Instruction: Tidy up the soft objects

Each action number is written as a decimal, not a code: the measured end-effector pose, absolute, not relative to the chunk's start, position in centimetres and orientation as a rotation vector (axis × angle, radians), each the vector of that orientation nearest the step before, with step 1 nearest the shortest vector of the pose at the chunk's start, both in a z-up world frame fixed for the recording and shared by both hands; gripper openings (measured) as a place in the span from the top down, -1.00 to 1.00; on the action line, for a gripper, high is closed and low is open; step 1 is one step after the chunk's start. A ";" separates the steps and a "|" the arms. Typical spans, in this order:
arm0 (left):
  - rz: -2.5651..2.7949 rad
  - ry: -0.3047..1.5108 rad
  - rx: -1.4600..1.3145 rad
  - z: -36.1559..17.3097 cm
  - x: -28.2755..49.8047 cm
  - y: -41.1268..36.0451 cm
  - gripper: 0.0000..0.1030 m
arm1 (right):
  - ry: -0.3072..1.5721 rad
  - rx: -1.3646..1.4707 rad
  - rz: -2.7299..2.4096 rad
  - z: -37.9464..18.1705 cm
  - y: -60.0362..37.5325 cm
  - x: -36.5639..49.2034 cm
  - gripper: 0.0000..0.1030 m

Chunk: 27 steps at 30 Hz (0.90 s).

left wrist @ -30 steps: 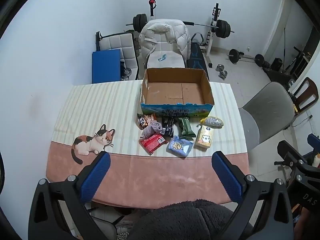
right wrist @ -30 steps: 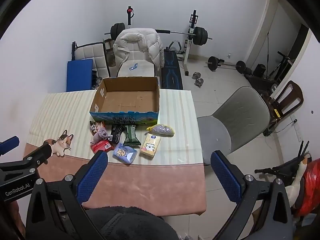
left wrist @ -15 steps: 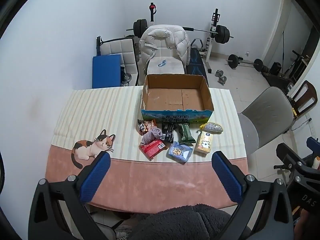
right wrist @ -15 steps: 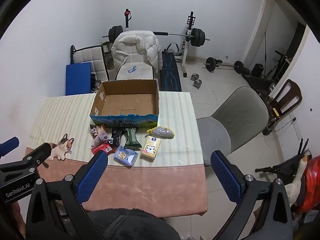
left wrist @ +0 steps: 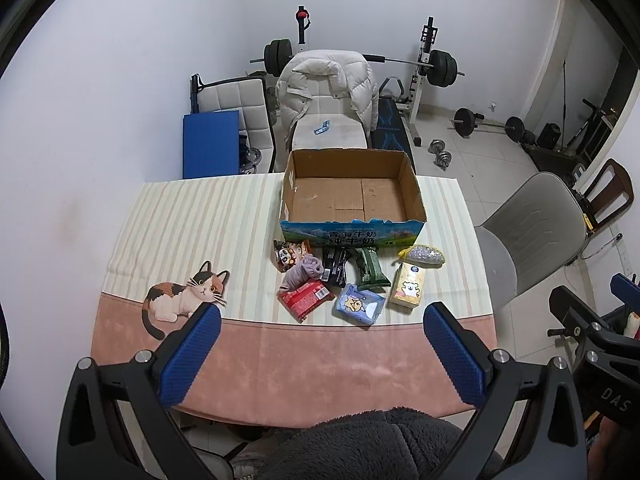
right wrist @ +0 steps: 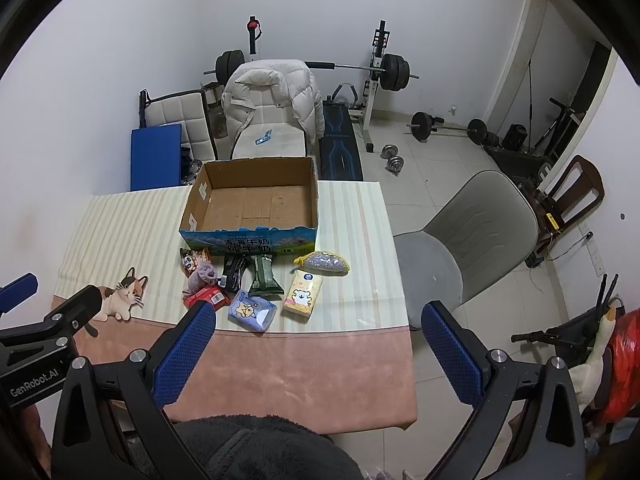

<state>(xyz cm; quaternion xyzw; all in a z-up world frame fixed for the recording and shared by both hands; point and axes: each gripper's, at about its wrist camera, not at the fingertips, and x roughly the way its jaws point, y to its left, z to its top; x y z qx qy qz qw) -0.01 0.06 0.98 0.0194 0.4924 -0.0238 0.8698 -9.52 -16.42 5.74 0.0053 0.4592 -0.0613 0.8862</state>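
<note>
Both claws were held high over the near edge of the surface [left wrist: 248, 352], which wore a striped cream and pink cloth with a printed calico cat.

Left claw [left wrist: 320, 354]: blue-padded fingers spread wide, holding nothing.

Landmark: the open brown cardboard box with a blue printed front panel [left wrist: 352, 236], standing at the far side of the surface.

Soft items lay clustered just in front of that box, left to right:
- panda-print snack packet [left wrist: 289, 254], touching the box front
- lilac knitted bundle [left wrist: 303, 272]
- red foil packet [left wrist: 306, 299]
- black sachet [left wrist: 335, 266]
- dark green packet [left wrist: 370, 268]
- blue tissue pack with a cartoon face [left wrist: 360, 304], nearest the claws
- yellow tissue pack with a white bear [left wrist: 408, 289]
- silver glittery pouch with yellow trim [left wrist: 424, 255]

Right claw [right wrist: 316, 354]: fingers likewise wide apart, gripping nothing, off to the box's right.
</note>
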 end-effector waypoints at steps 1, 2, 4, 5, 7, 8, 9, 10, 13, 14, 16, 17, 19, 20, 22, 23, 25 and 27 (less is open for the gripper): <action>-0.051 1.030 0.042 1.0 0.0 0.1 -1.00 | 0.956 0.011 -0.128 5.6 -16.5 -9.5 -1.00; -0.050 1.030 0.041 1.0 0.1 0.0 -1.00 | 0.954 0.012 -0.127 5.6 -16.5 -9.5 -1.00; -0.052 1.034 0.040 1.0 0.1 0.0 -1.00 | 0.955 0.011 -0.126 5.6 -16.6 -9.4 -1.00; -0.052 1.035 0.039 1.0 0.1 -0.1 -1.00 | 0.956 0.011 -0.127 5.7 -16.5 -9.4 -1.00; -0.051 1.033 0.039 1.0 0.1 -0.2 -1.00 | 0.956 0.011 -0.127 5.7 -16.5 -9.5 -1.00; -0.050 1.033 0.040 1.0 0.2 -0.2 -1.00 | 0.957 0.012 -0.128 5.6 -16.6 -9.5 -1.00; -0.051 1.033 0.040 1.0 0.1 -0.1 -1.00 | 0.957 0.012 -0.127 5.6 -16.6 -9.5 -1.00; -0.052 1.034 0.040 1.0 0.1 0.0 -1.00 | 0.957 0.012 -0.128 5.6 -16.6 -9.5 -1.00; -0.052 1.034 0.040 1.0 0.1 0.0 -1.00 | 0.957 0.012 -0.127 5.6 -16.6 -9.5 -1.00; -0.053 1.033 0.040 1.0 0.1 -0.1 -1.00 | 0.956 0.011 -0.127 5.6 -16.6 -9.5 -1.00; -0.053 1.034 0.038 1.0 0.1 0.1 -1.00 | 0.957 0.013 -0.130 5.2 -16.5 -9.3 -1.00; -0.054 1.034 0.040 1.0 0.2 0.0 -1.00 | 0.957 0.014 -0.130 5.2 -16.5 -9.3 -1.00; -0.052 1.034 0.037 1.0 0.1 0.1 -1.00 | 0.956 0.013 -0.132 5.1 -16.5 -9.3 -1.00; -0.053 1.034 0.037 1.0 0.2 0.1 -1.00 | 0.957 0.014 -0.130 5.2 -16.6 -9.3 -1.00; -0.052 1.033 0.037 1.0 0.1 0.1 -1.00 | 0.956 0.013 -0.131 5.2 -16.5 -9.3 -1.00; -0.051 1.034 0.036 1.0 0.1 0.1 -1.00 | 0.956 0.015 -0.131 5.2 -16.6 -9.3 -1.00; -0.052 1.033 0.036 1.0 0.1 0.1 -1.00 | 0.954 0.016 -0.133 5.1 -16.6 -9.4 -1.00; -0.051 1.033 0.036 1.0 0.1 0.1 -1.00 | 0.953 0.016 -0.135 5.1 -16.7 -9.3 -1.00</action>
